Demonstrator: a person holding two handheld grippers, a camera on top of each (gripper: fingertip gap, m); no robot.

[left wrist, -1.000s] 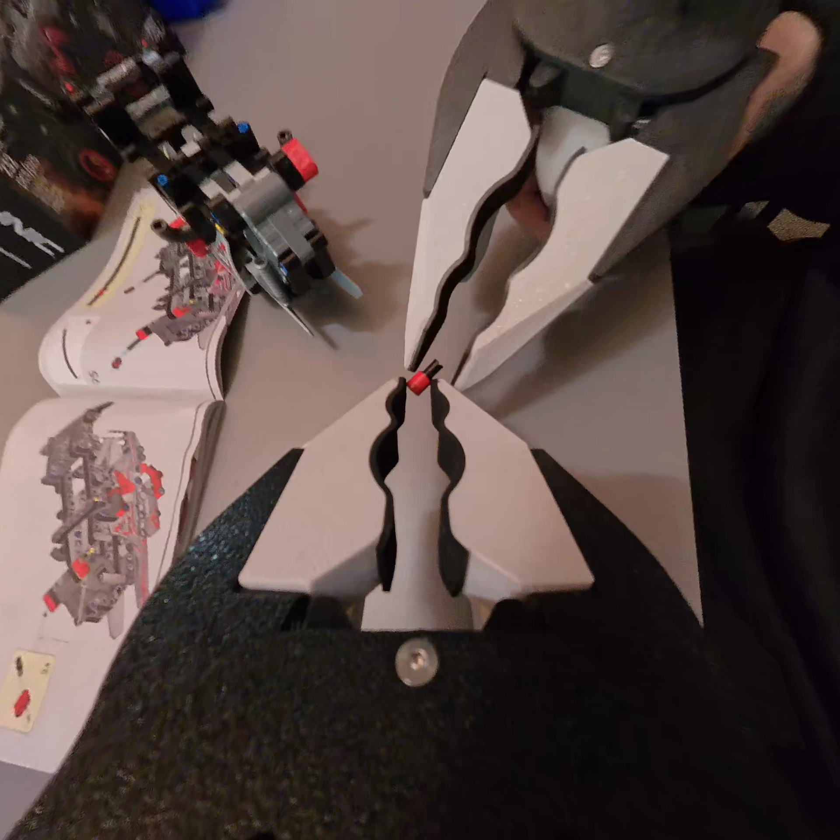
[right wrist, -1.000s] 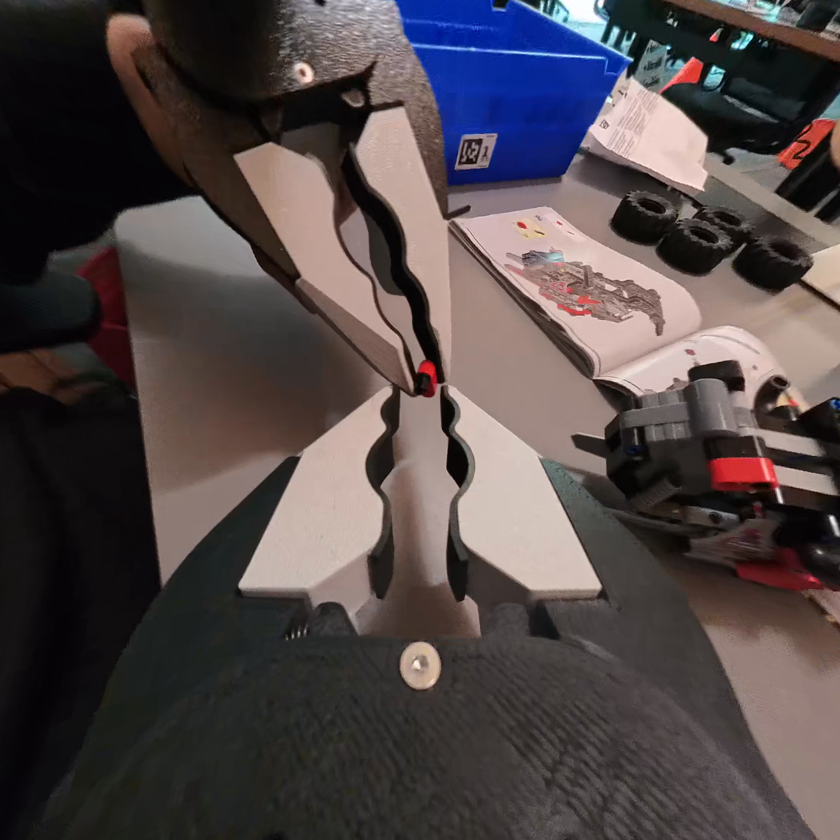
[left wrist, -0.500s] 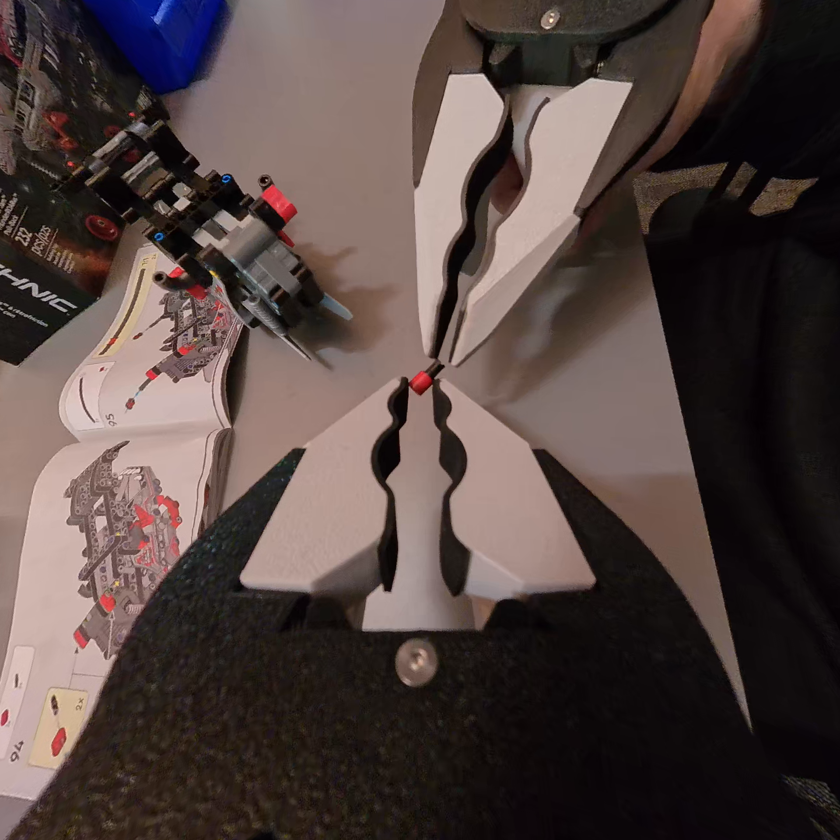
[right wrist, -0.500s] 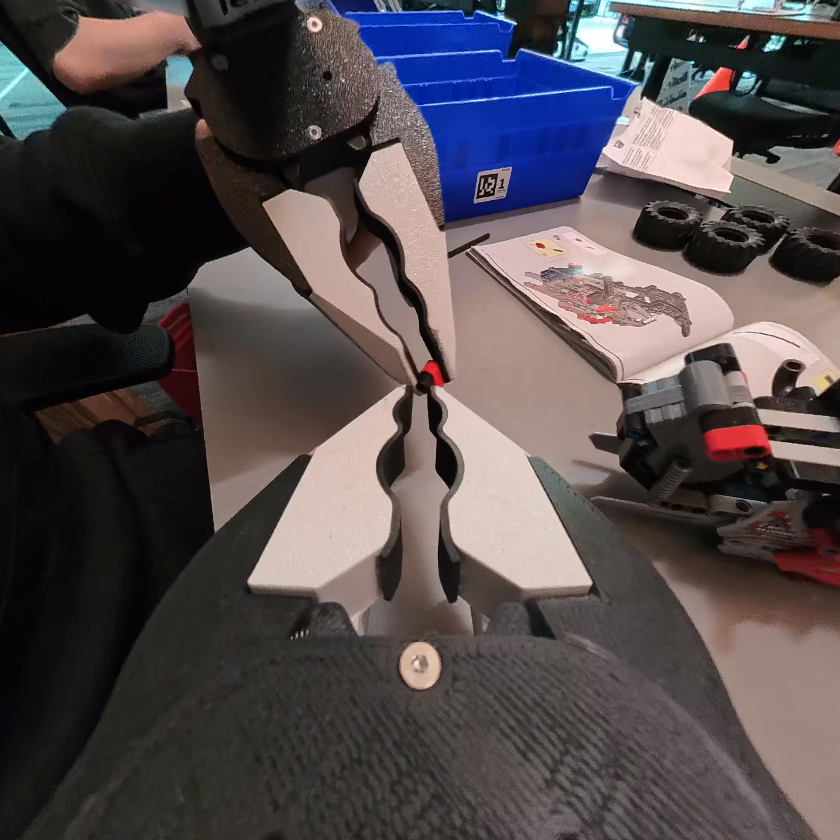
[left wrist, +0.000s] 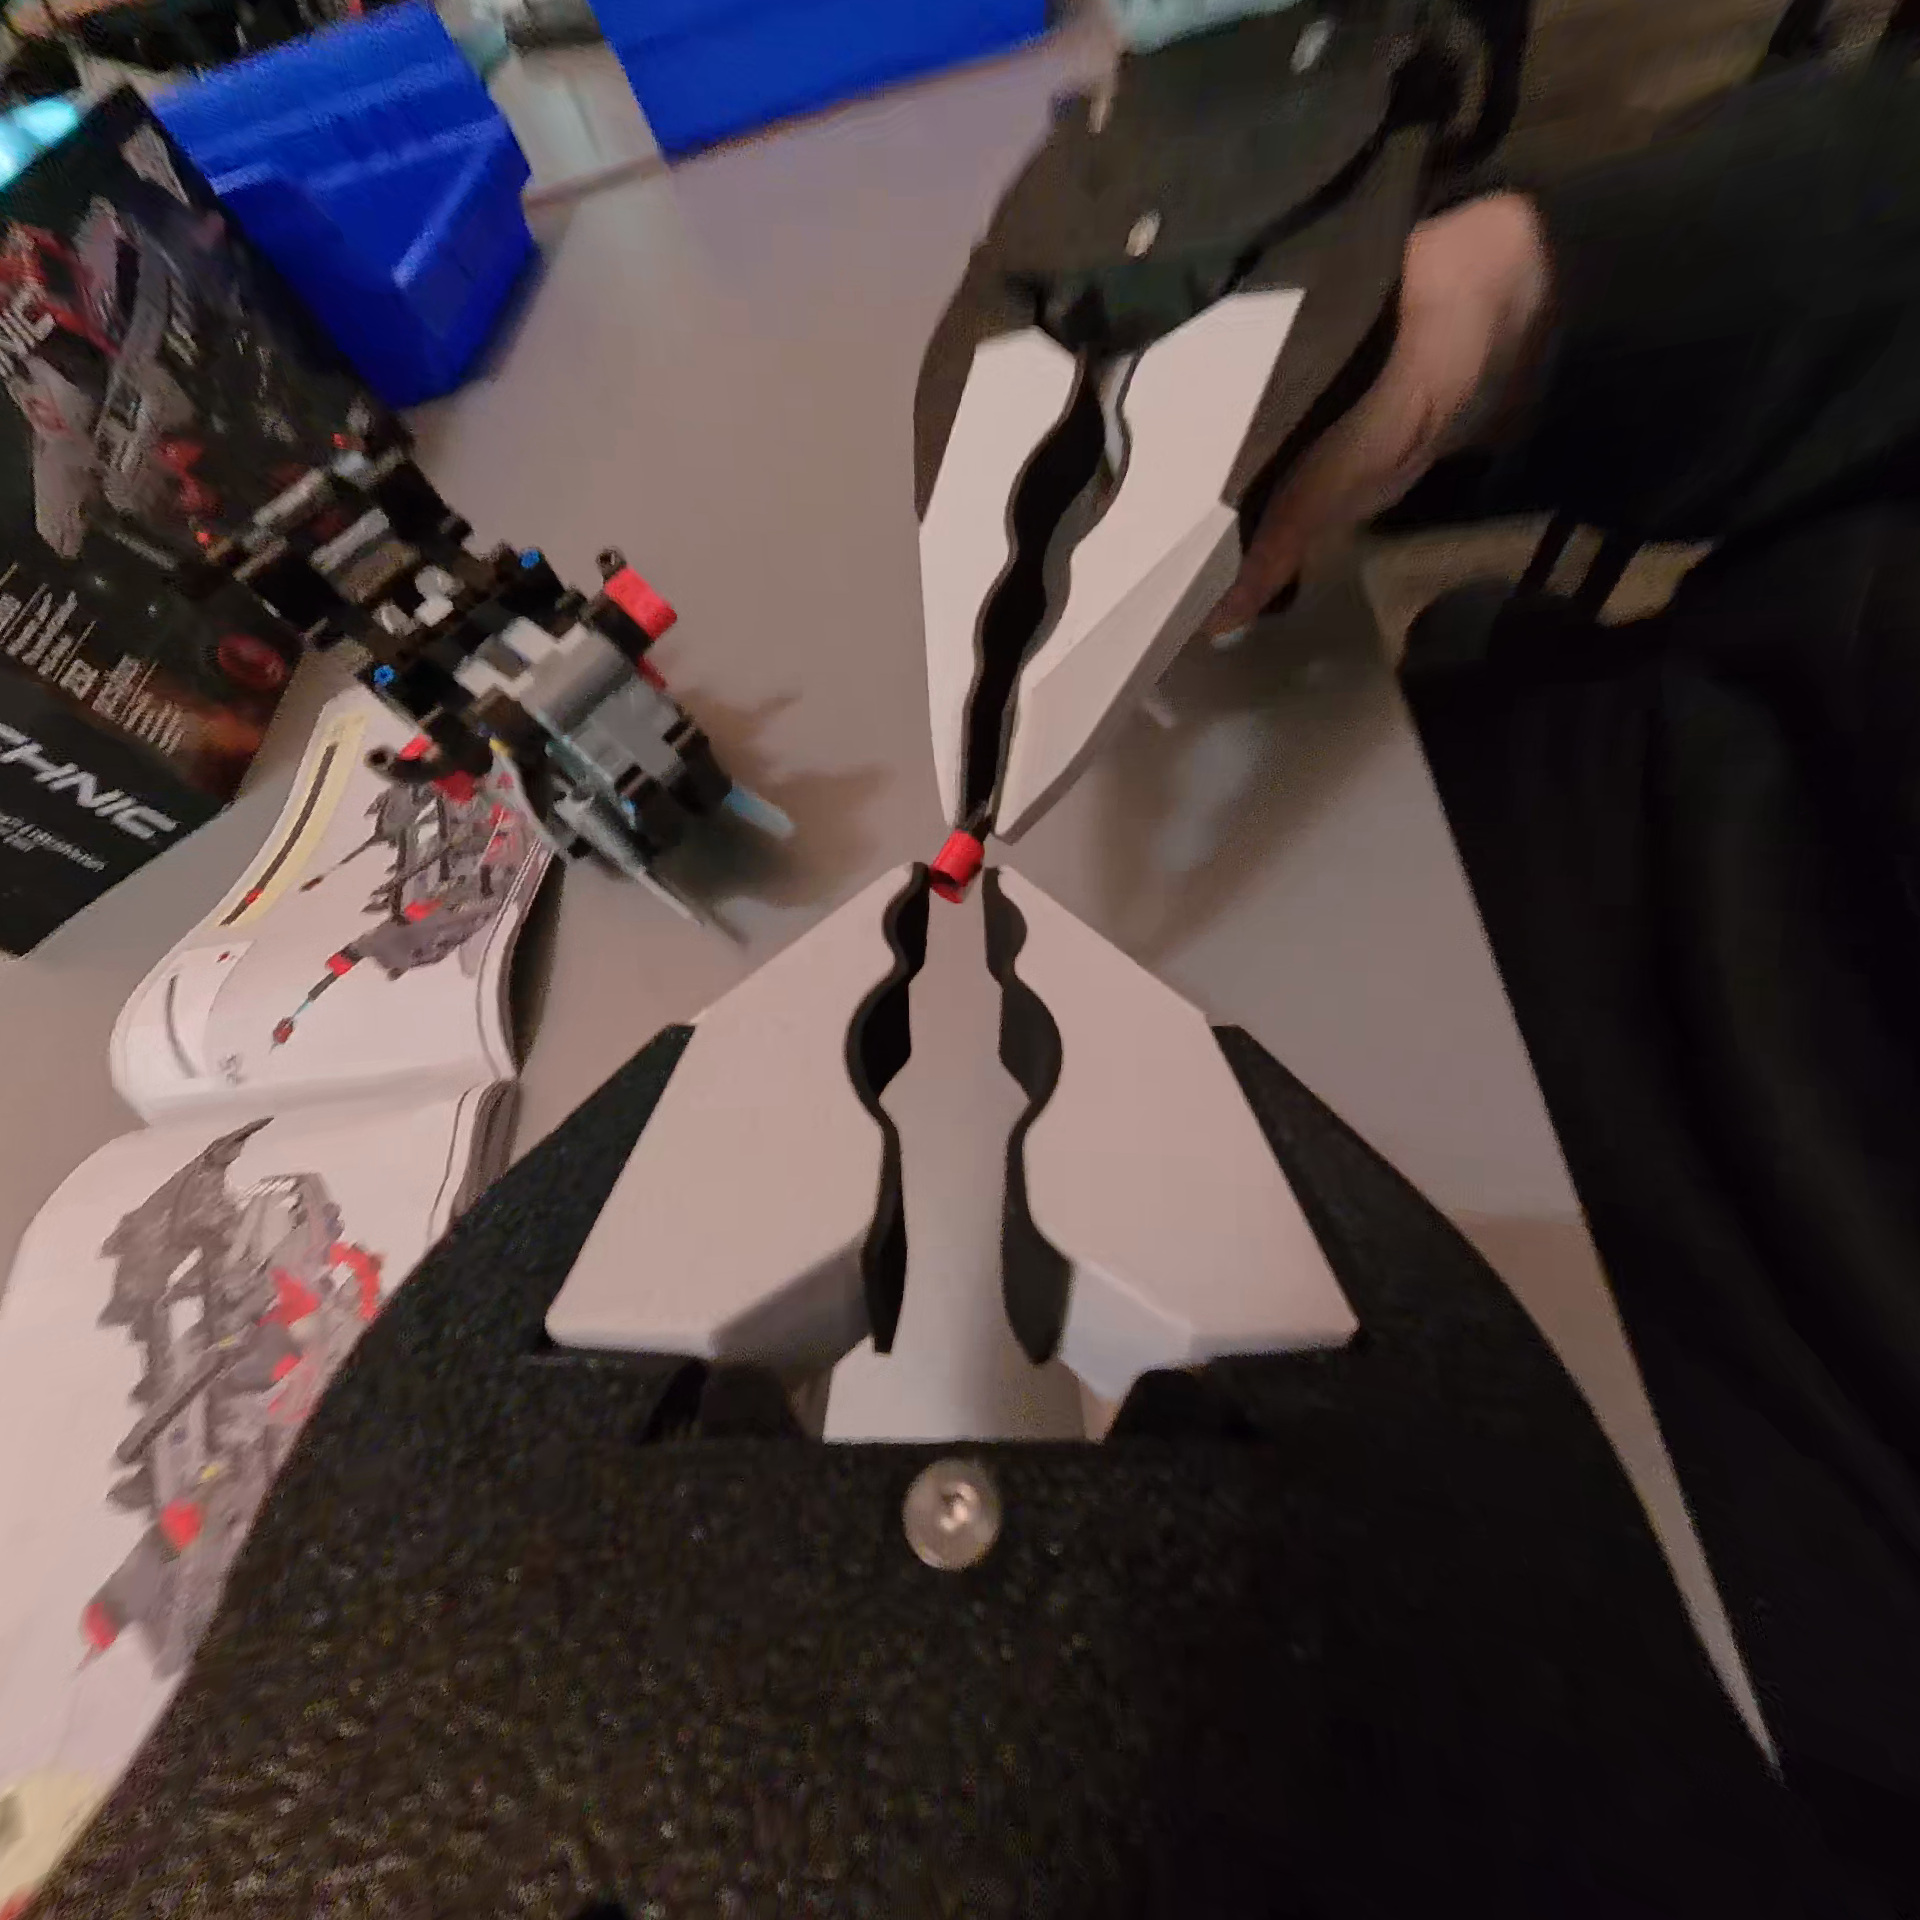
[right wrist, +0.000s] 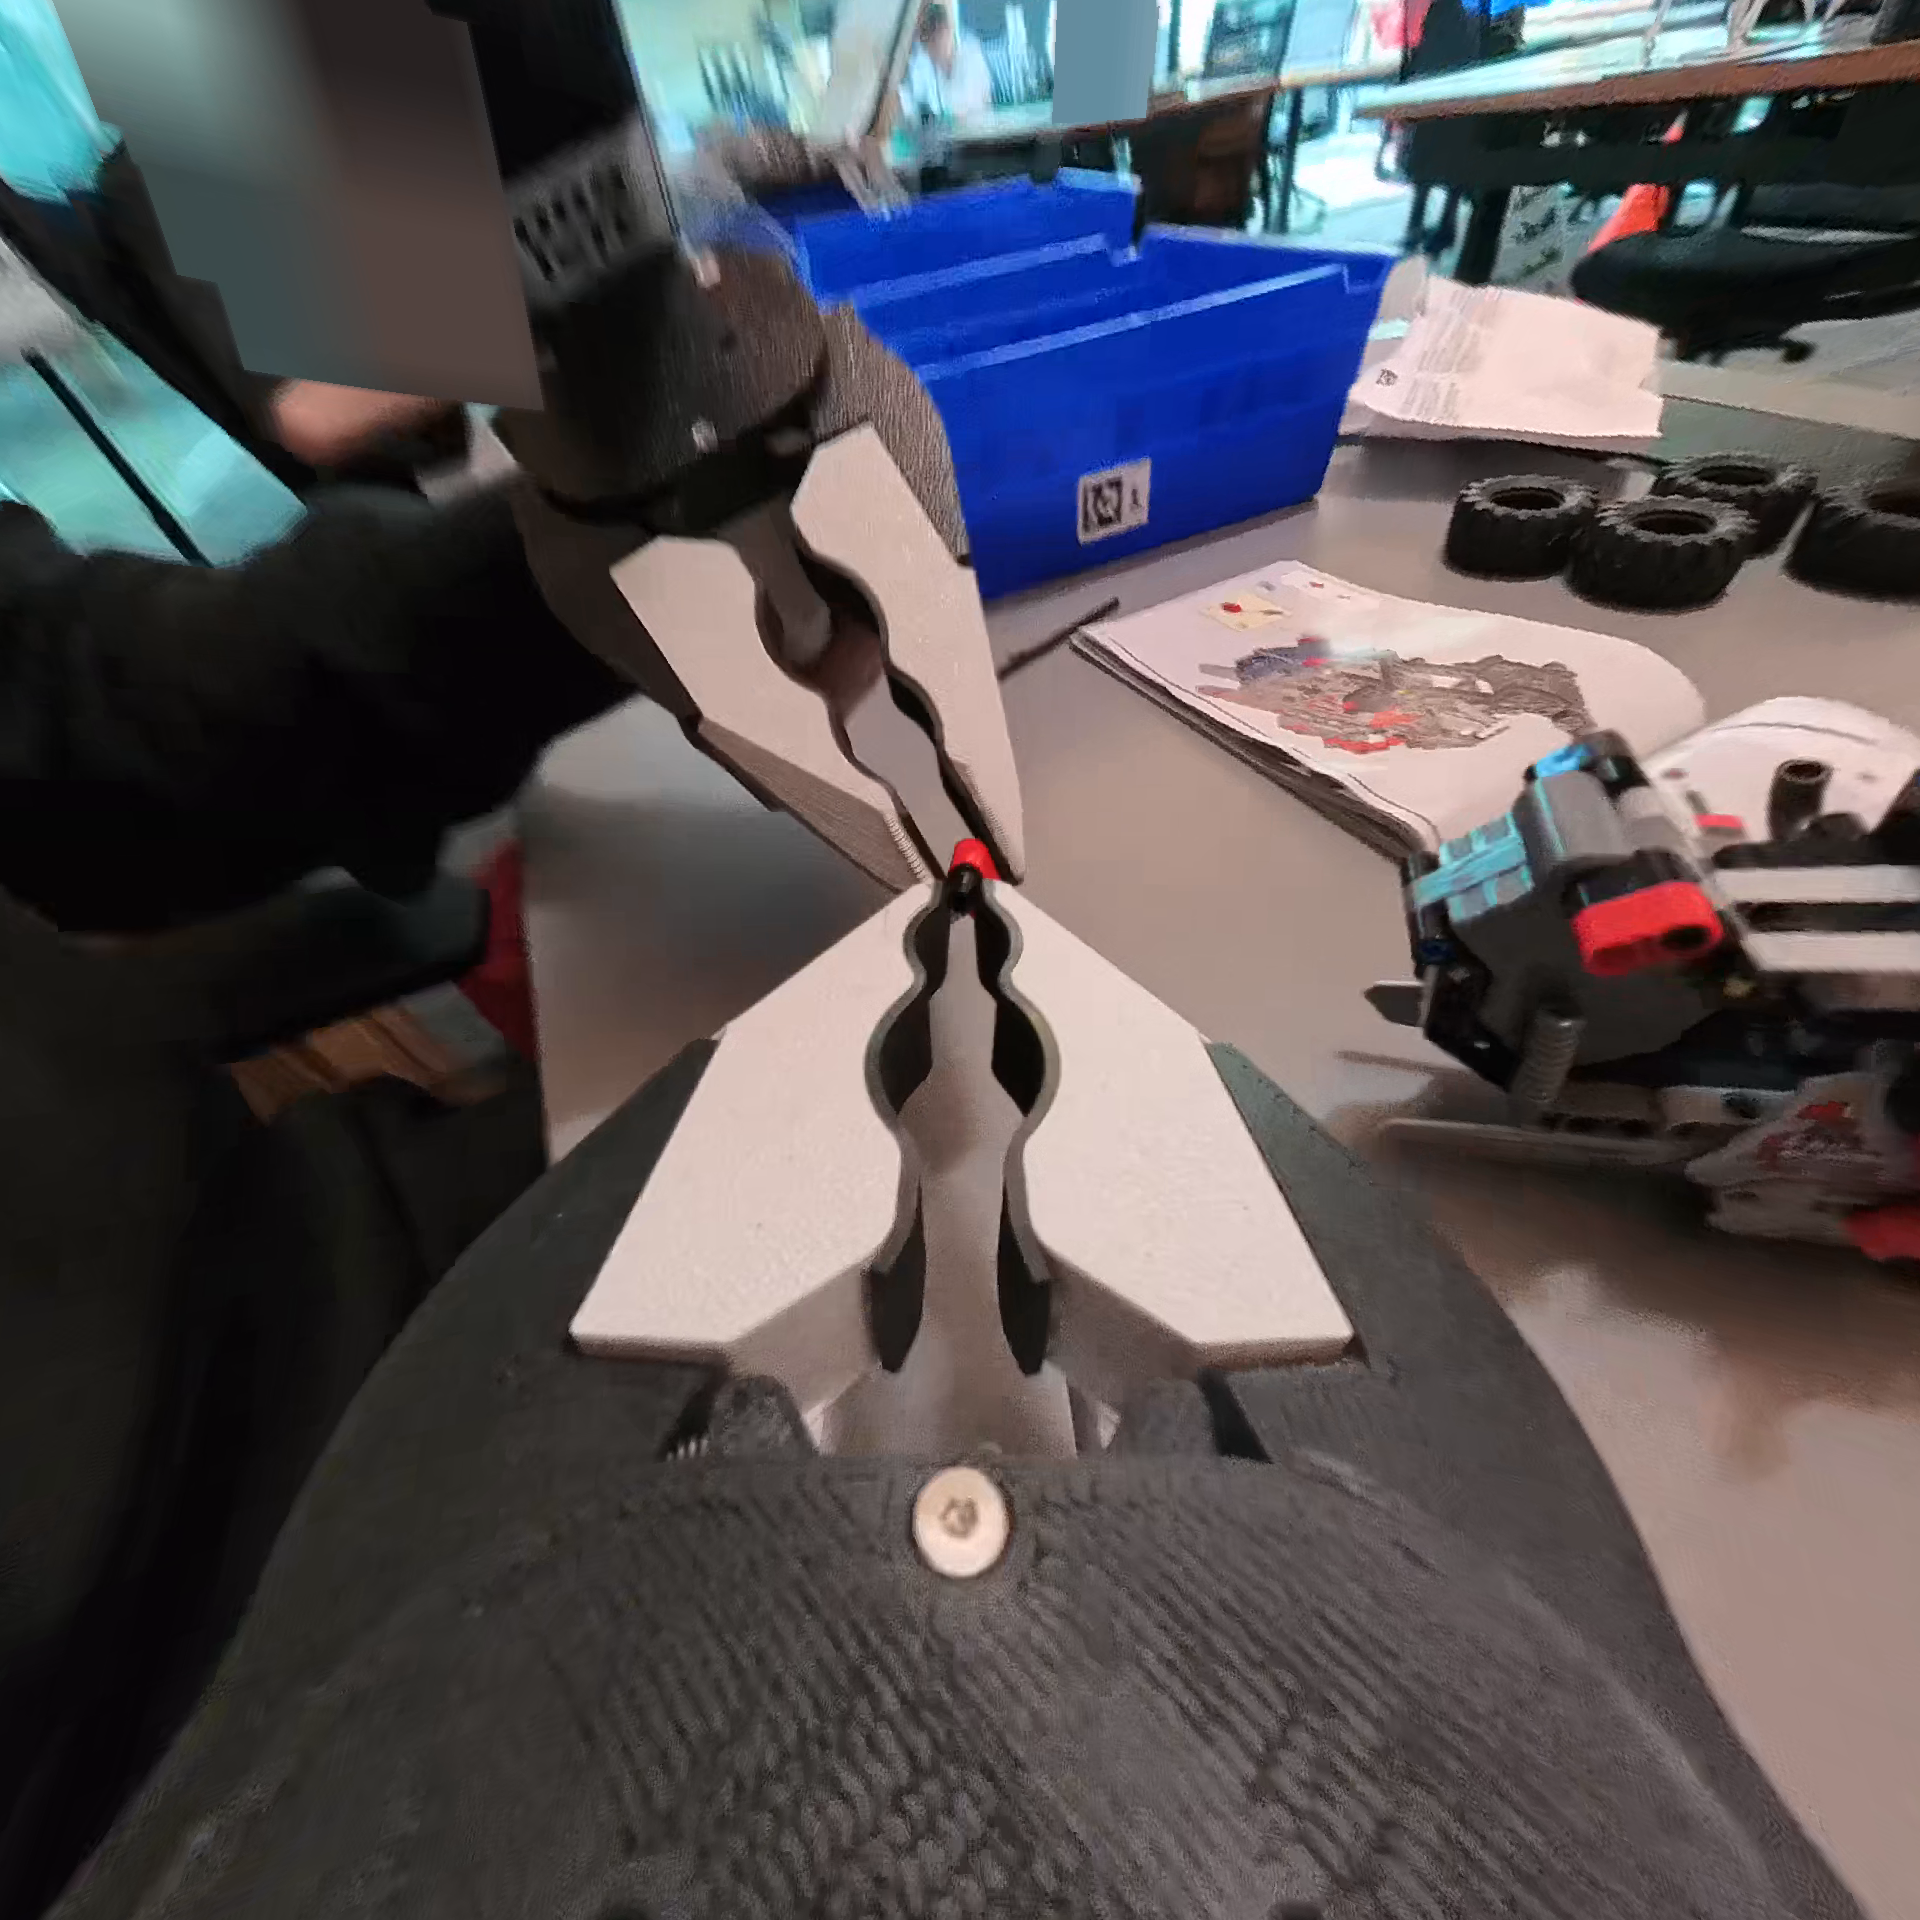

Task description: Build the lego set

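Item 1, nearest: left tongs (left wrist: 951,883), tips clenched on a small red sleeve (left wrist: 954,860) held above the counter (left wrist: 1299,987).

Item 2: right tongs (right wrist: 961,902), tips pinched on a short black pin (right wrist: 963,894) whose far end sits in that red sleeve. The two pairs of tongs meet nose to nose, the right coming in from 12 o'clock in the left wrist view.

Item 3: half-built vehicle (left wrist: 540,665), at 10 o'clock, resting on the counter and touching the open instruction booklet (left wrist: 343,935).

Item 4: black tyres (right wrist: 1652,530) at 2 o'clock in the right wrist view; blue bin (right wrist: 1122,416) at 12 o'clock; product box (left wrist: 114,499) at 10 o'clock.

Step in hand, as judged: joining pin and sleeve in mid-air.

Next move calls for: a straight push along the pin's axis until seated, one pair of tongs releasing, then carriage to the vehicle.
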